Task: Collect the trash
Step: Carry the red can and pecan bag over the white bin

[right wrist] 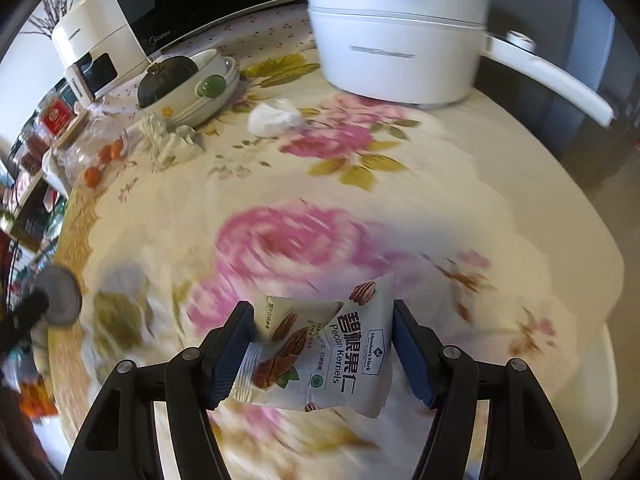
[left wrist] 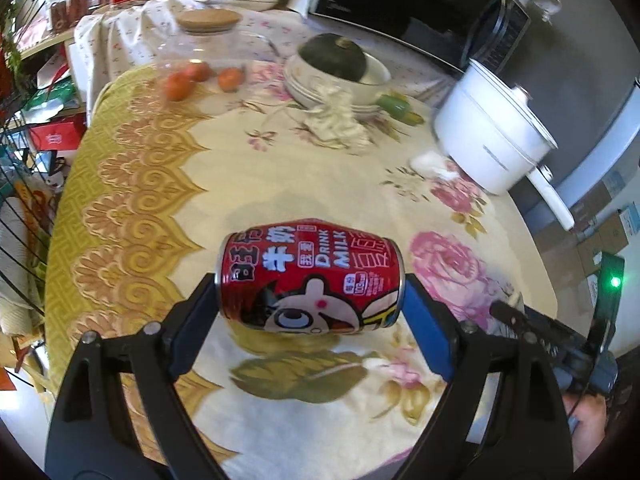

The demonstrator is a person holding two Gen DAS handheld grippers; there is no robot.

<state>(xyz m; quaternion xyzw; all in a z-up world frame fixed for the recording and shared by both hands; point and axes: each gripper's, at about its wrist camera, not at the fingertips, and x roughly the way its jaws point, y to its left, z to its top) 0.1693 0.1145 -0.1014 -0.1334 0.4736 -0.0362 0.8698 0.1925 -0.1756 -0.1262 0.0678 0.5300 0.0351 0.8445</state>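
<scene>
A red milk-drink can (left wrist: 308, 276) lies sideways between the blue pads of my left gripper (left wrist: 310, 282), which is shut on its two ends and holds it above the flowered tablecloth (left wrist: 280, 184). The can's grey end (right wrist: 60, 294) shows at the left edge of the right wrist view. My right gripper (right wrist: 322, 308) is shut on a white pecan-kernel packet (right wrist: 332, 348), lifted off the cloth and pinched across its width. Two crumpled tissues lie further back: one by the stacked bowls (left wrist: 336, 120), one near the pot (right wrist: 276, 118).
A white electric pot (right wrist: 400, 36) with a long handle stands at the far right of the table. Stacked bowls (left wrist: 320, 92) hold a dark green squash (left wrist: 336, 58). Small orange fruits (left wrist: 180, 84) lie by a glass jar (left wrist: 204, 40). Appliances line the back.
</scene>
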